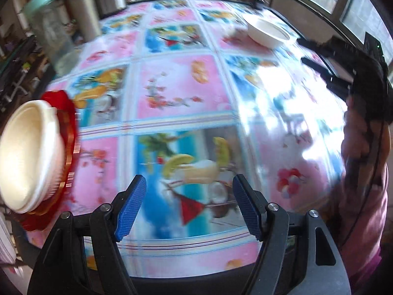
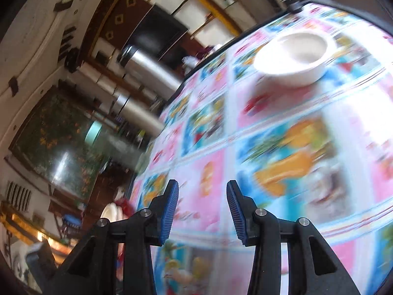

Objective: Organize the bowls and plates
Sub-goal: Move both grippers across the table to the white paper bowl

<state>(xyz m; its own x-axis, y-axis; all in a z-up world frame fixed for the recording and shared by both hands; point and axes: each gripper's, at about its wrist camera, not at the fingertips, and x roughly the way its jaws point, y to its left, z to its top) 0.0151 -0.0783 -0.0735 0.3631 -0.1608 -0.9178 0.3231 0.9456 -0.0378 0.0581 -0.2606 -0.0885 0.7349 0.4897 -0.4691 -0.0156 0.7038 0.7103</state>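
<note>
Both claws stand apart with nothing between their blue pads. Left gripper holds its jaws wide over the middle of the table, which is covered with a glossy cloth of pink and blue picture squares. Right gripper shows a narrower gap, and only bare cloth lies behind it; in the left wrist view it reaches in from the right edge, carried by a person's hand in a pink sleeve.

One white bowl sits upright alone near the far right corner of the table; the right wrist view shows this bowl well ahead of the fingers. At the left edge a cream bowl rests inside a red plate. Beyond the far left edge stand metal flasks, blurred.
</note>
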